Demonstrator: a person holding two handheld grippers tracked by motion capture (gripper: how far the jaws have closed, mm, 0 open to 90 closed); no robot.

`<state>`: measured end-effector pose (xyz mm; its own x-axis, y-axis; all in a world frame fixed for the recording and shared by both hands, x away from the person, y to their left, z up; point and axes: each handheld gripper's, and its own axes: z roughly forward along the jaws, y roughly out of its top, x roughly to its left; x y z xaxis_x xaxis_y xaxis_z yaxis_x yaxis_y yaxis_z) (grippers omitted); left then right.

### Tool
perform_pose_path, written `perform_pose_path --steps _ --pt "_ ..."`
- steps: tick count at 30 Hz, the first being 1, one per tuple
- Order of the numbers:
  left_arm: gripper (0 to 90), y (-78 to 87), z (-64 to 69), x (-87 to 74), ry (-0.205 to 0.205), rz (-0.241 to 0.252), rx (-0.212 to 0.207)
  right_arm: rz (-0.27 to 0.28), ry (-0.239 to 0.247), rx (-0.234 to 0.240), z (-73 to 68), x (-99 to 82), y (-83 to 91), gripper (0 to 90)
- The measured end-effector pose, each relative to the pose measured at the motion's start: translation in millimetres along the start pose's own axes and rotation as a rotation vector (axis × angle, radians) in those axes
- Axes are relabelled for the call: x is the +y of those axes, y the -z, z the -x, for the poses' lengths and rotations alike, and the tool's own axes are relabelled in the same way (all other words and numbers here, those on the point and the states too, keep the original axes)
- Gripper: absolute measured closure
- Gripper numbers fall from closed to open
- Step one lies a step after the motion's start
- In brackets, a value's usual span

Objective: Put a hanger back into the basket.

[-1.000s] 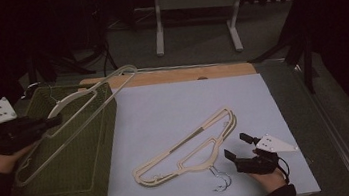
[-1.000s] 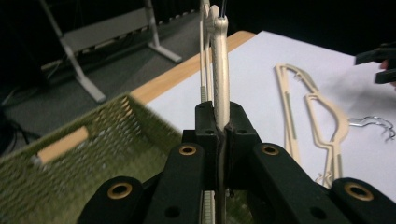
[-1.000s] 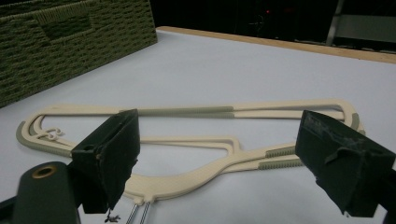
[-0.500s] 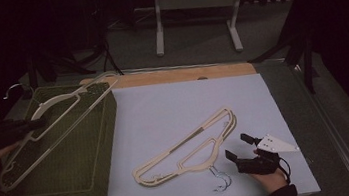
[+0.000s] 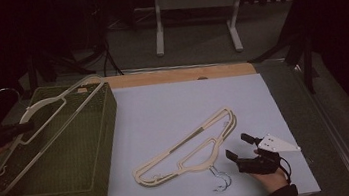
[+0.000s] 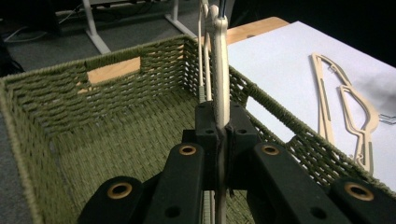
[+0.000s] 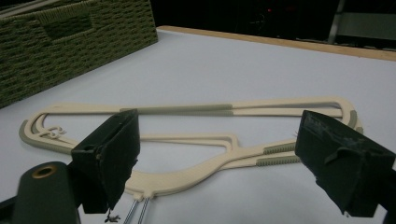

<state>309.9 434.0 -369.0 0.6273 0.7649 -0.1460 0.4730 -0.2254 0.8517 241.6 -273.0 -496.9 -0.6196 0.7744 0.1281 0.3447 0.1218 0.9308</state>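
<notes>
The left hand-held gripper [image 5: 18, 130] is pinching a cream hanger [image 5: 47, 127] over the green woven basket [image 5: 99, 152], while the right hand-held gripper [image 5: 241, 146] is resting spread beside stacked hangers [image 5: 189, 149] on the worktop [image 5: 173, 105].

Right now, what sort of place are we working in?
Probably a lab or workshop test bench rather than a home: a table covered by a plain white sheet, a bare metal stand on the floor behind it, cables trailing nearby, and dark surroundings.
</notes>
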Motion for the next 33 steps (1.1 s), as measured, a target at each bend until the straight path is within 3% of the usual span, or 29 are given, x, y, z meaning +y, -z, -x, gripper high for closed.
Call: perform_pose_path --steps 14,26,33 --pt "86.9 -12.7 -6.4 -9.6 0.037 -0.059 0.026 -0.005 -0.004 -0.001 0.1 -0.5 0.0 14.1" --pt "86.9 -32.5 -5.3 -17.3 0.043 -0.098 0.015 -0.007 -0.001 -0.001 0.3 -0.6 -0.4 14.1" --pt "86.6 -50.1 -3.1 -21.5 0.054 -0.167 0.011 -0.006 -0.002 -0.002 0.5 -0.4 0.3 14.1"
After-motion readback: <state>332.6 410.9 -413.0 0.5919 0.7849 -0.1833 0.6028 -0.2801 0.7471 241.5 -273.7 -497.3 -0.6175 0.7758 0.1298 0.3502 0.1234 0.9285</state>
